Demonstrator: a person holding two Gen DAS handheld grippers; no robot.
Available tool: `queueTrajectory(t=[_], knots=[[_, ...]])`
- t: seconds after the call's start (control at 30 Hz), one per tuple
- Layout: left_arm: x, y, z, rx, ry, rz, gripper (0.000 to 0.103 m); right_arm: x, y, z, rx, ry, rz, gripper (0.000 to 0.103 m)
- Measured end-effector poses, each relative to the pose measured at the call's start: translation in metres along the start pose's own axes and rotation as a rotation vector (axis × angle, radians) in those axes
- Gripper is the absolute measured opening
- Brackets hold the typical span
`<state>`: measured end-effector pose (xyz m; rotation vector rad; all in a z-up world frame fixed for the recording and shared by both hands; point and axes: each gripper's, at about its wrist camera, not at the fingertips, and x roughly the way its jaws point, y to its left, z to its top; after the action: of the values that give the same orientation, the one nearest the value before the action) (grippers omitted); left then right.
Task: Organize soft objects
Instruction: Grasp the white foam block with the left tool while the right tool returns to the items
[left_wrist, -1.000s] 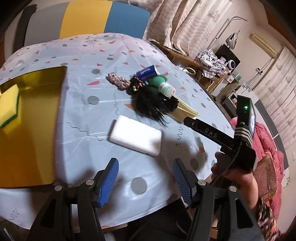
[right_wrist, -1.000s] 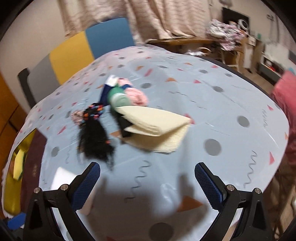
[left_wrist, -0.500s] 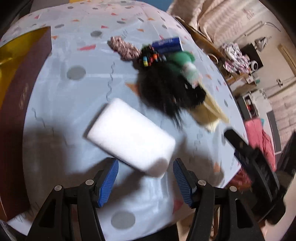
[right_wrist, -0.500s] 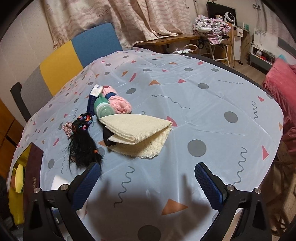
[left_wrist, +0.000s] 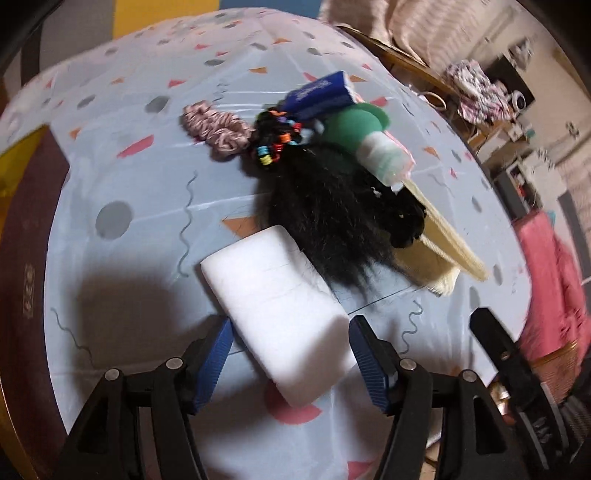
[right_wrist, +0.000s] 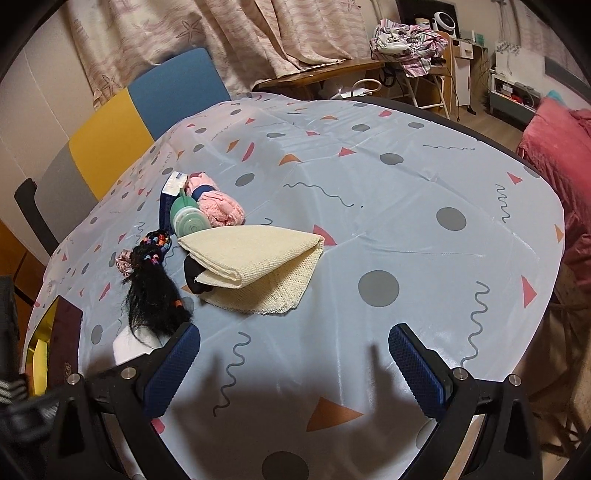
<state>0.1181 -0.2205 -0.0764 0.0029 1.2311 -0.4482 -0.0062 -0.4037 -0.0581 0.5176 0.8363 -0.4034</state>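
White foam, a soft sponge block (left_wrist: 282, 310), lies on the table (right_wrist: 406, 177) between the blue pads of the left gripper (left_wrist: 290, 363); the fingers stand wide on both sides of it and I cannot tell if they touch it yet. The right gripper (right_wrist: 293, 363) hovers over bare tablecloth, also spread wide, holding nothing. To my judgement the task is only in its beginning: the gold box (left_wrist: 20, 258) at the left edge shows a little yellow inside in the right wrist view (perhaps one sponge, but it is too cut off to say), and the rest waits in one heap. There I see a black hairpiece (left_wrist: 332, 221) with coloured beads, a pink scrunchie (left_wrist: 216, 127), a cream folded cloth (right_wrist: 255, 269), a pink towel (right_wrist: 218, 208), a green bottle (left_wrist: 365, 147) and a blue packet (left_wrist: 319, 96). Something black under the cloth is not clear, and the left view is blurred.
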Motion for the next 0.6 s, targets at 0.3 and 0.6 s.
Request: queueTrajectory(t=[0.3,0.6], knots=[[0.005,-0.001,0.004,0.006,-0.029,0.049,0.082,0.001,-0.012,0.001,0.035,-0.012,-0.031,0.103],[-0.003,0.013,-0.012,0.159,-0.129,0.092,0.074,0.001,-0.014,0.001,0.021,-0.022,-0.028,0.103]])
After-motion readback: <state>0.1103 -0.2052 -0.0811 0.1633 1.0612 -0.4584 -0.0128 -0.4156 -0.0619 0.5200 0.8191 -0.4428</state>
